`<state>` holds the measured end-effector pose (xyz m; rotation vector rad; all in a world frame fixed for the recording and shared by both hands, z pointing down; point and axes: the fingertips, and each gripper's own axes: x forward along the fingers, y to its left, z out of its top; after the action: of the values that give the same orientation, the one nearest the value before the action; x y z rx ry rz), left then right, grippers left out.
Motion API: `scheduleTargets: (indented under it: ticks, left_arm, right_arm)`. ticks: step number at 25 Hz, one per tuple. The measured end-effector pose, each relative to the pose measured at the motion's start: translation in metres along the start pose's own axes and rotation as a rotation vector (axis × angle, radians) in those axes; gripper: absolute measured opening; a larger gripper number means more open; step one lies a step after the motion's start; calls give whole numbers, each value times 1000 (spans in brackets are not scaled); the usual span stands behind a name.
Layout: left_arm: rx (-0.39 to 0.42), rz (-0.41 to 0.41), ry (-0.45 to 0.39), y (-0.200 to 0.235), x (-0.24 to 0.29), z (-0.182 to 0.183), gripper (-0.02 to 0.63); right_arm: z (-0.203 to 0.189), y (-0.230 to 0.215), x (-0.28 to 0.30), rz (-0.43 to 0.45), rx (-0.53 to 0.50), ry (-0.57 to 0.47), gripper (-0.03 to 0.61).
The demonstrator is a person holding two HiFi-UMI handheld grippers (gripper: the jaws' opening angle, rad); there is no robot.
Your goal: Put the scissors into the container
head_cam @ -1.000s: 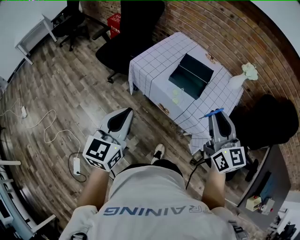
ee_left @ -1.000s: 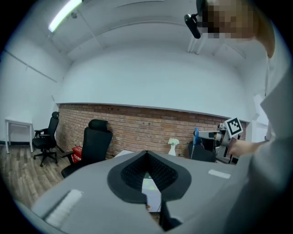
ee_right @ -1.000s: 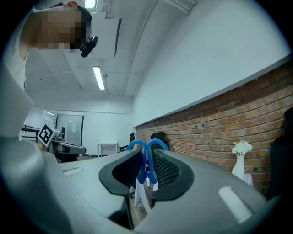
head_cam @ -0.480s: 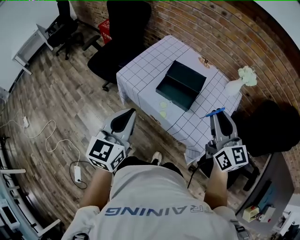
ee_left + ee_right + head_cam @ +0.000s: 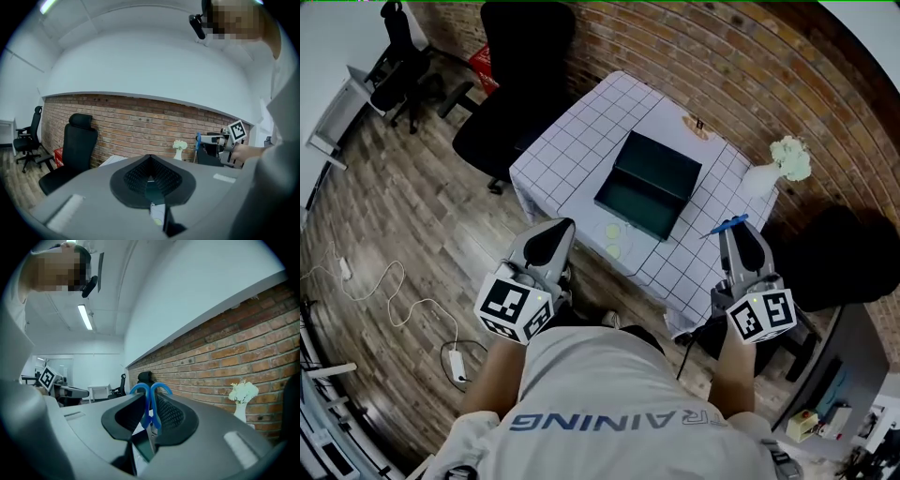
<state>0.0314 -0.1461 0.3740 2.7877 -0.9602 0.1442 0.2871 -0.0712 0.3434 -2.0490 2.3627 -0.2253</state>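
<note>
The right claw [image 5: 151, 397] is squeezed shut on the scissors [image 5: 146, 413]. The two blue handle loops stick out past its tips, and the thin blade end runs back between the jaws. From the head view, the right claw [image 5: 733, 229] points to 12 o'clock, and the scissors [image 5: 727, 225] lie across its tip like a little blue bar. They are up in the claw, not in the container [image 5: 661, 169]. The container is a dark green open box with nothing in it. It sits near the middle of the surface [image 5: 572, 159], at about 10 o'clock from the right claw and well apart from it. The left claw [image 5: 150, 157] has its tips together and holds nothing. In the head view the left claw [image 5: 555, 231] shows over the wooden floor [image 5: 412, 216], near the front edge of the surface, with the container at about 1 o'clock from it. A white cloth with dark squares covers the surface. Two small pale round things [image 5: 612, 232] lie on the cloth just in front of the container. A white vase of flowers [image 5: 778, 164] stands at the right corner. A black chair [image 5: 511, 103] is at 10 o'clock from the surface, and a brick wall [image 5: 703, 56] is behind it.
</note>
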Motion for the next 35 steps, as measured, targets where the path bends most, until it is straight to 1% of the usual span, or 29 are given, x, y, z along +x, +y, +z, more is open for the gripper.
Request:
scheduleTargets:
  ticks: [3,7,11,15,18,21,23,25,27,30,35]
  left_arm:
    - [-5,-56,12,22,31,6,0]
    - [5,-146,26,57,70,18,2]
    - [4,-220,40,91,103,29,0]
    - [11,-251,59,118,123,34,2]
    - [21,-253,68,120,134,36,0]
    - [13,-234,75,110,140,32,0]
    - [-4,-215,80,100,140,26,0]
    - [-16,-205,96,92,137,17,0]
    - [-15,-188,118,90,134,8,1]
    - [-28,-139,127,97,127,2,0]
    - [-53,-82,130,111,118,-6,0]
  right_arm:
    - [5,-7,24,-50,-1,10,98]
    - [12,-3,58,-115,-20,32,98]
    - [21,3,94,-166,-19,29,98]
    - [22,8,114,-195,-14,29,98]
    - [16,2,119,-197,-22,56,98]
    - [2,-7,122,-160,-33,123,98]
    - [-16,-13,125,-122,-33,207,98]
    - [-37,-17,132,-94,-55,298,97]
    - [-55,-17,143,-67,-91,375,97]
    - [-82,-7,161,-4,-145,479,97]
    - [-131,10,188,86,-308,657,97]
